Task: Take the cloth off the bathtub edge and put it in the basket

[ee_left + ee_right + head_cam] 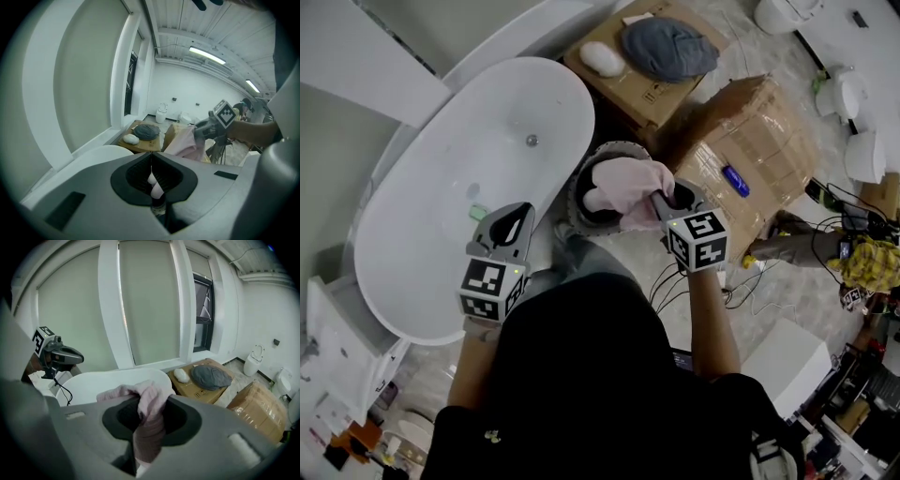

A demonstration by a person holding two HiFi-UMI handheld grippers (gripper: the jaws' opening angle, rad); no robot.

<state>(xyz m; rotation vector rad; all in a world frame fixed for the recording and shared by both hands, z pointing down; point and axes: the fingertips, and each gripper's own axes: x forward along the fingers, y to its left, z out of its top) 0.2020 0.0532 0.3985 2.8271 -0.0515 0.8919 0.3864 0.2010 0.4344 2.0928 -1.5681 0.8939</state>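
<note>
A pink cloth [623, 183] hangs bunched over the dark round basket [577, 204], which stands between the white bathtub [487, 169] and the boxes. My right gripper [661, 199] is shut on the cloth. In the right gripper view the cloth [146, 401] fills the space between the jaws of my right gripper [150, 416]. My left gripper [523, 214] hovers over the tub's near rim, jaws together and empty. In the left gripper view my left gripper [151, 164] points toward the cloth [187, 140] and the right gripper [206, 126].
A cardboard box [642, 89] behind the basket carries a grey cushion [667, 47] and a white lump [602, 58]. A wrapped box [769, 131] with a blue item [736, 180] stands to the right. Cables [853, 225] and white fixtures [862, 150] lie further right.
</note>
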